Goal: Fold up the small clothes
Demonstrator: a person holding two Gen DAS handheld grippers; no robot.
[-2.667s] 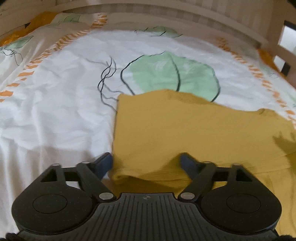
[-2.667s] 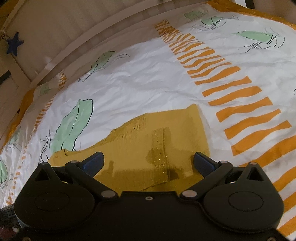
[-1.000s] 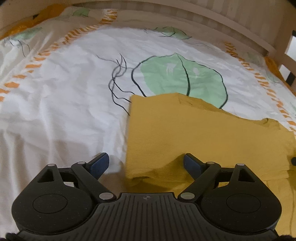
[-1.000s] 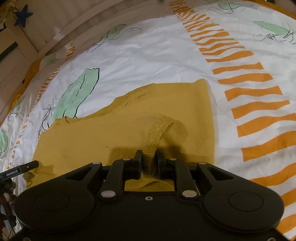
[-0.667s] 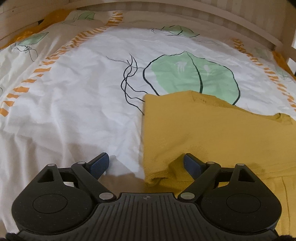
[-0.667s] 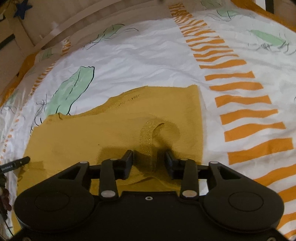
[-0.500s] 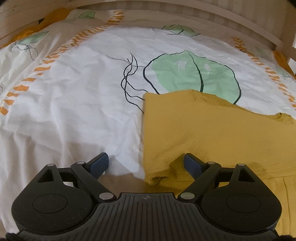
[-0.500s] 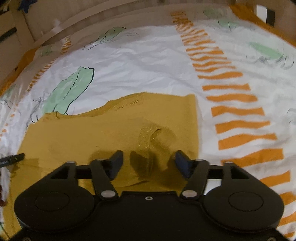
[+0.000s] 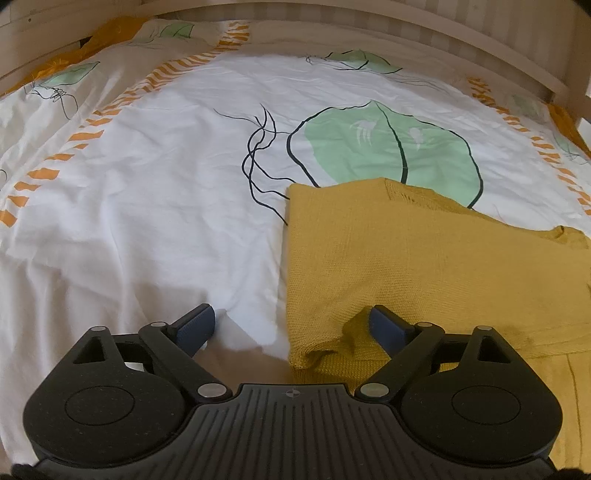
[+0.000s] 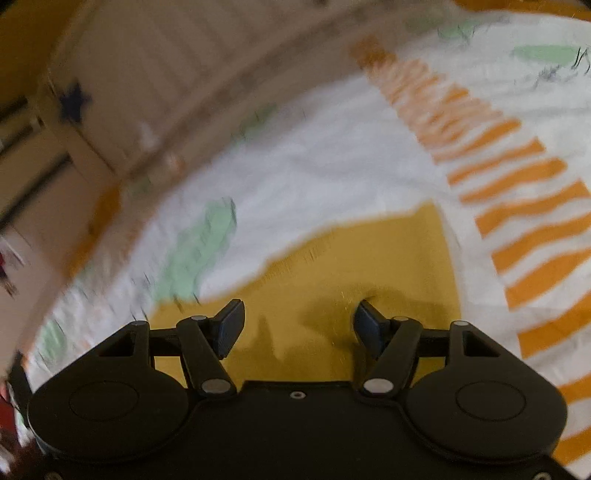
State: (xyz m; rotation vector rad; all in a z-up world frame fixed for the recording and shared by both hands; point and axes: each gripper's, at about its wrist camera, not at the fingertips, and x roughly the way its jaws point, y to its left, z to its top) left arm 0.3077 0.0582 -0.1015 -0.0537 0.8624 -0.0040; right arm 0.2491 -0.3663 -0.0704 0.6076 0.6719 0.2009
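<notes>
A mustard-yellow knit garment (image 9: 424, 258) lies folded on a white bedsheet (image 9: 155, 192) with green leaf prints. In the left wrist view its left edge runs down between my fingers. My left gripper (image 9: 291, 325) is open and empty, straddling the garment's near left corner, which is slightly bunched. In the right wrist view, which is motion-blurred, the garment (image 10: 369, 258) lies under my right gripper (image 10: 299, 325), which is open and empty just above the cloth.
A pale wooden bed rail (image 9: 406, 33) curves along the far side of the bed. Orange dashed stripes (image 10: 524, 206) mark the sheet right of the garment. A dark blue star (image 10: 74, 101) hangs on the rail at the left.
My right gripper was shut on a fold of the garment a second ago; it has opened, let go and is swinging away. The left gripper stays open and almost still.
</notes>
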